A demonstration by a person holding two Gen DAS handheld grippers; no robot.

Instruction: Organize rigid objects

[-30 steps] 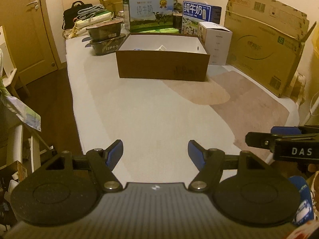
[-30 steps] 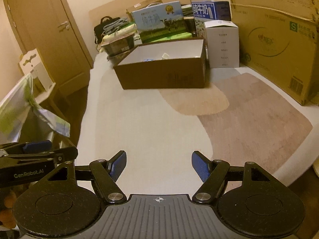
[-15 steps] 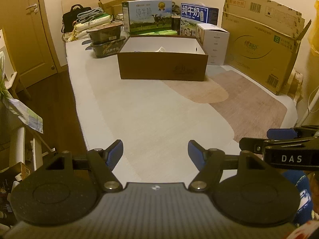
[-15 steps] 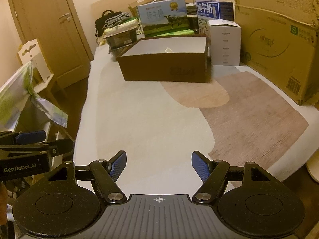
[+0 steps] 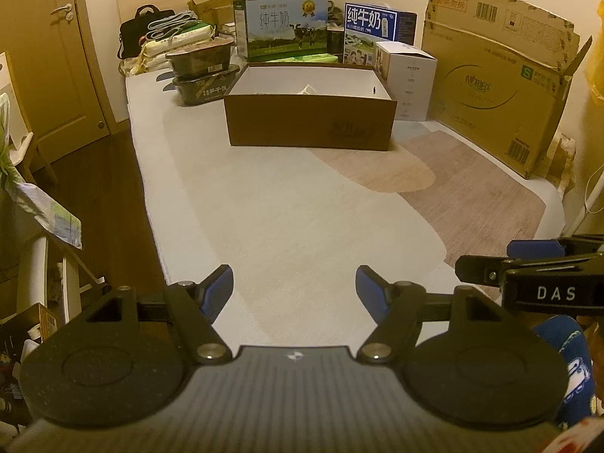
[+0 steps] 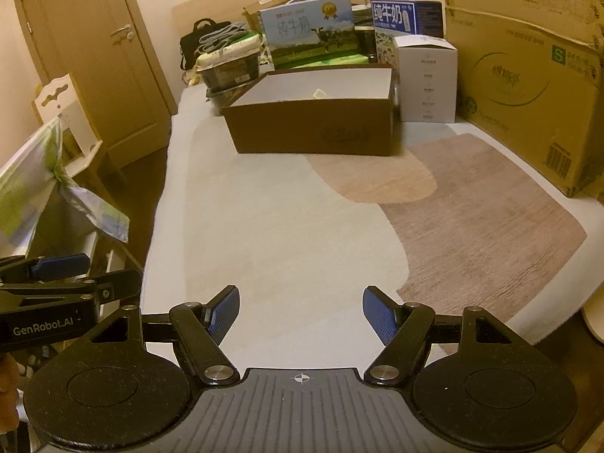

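Note:
An open brown box (image 5: 309,124) (image 6: 317,128) with a white inside stands far across the pale mat; a small light item (image 6: 319,93) lies in it. My left gripper (image 5: 294,287) hovers open over the mat's near end, nothing between its blue pads. My right gripper (image 6: 301,311) is open too and holds nothing. Each gripper shows at the edge of the other's view: the right gripper's fingers (image 5: 528,260) on the right side, the left gripper's fingers (image 6: 68,275) on the left side.
Behind the brown box stand milk cartons (image 5: 281,24), a white box (image 5: 409,79) and stacked dark food trays (image 5: 204,75). A big cardboard carton (image 5: 502,87) lines the right side. Left of the mat are wooden floor, a door (image 6: 90,56) and a cloth-draped stand (image 6: 56,188).
Both views have pulled back slightly from the brown box. Neither gripper has changed its opening, and nothing was picked up.

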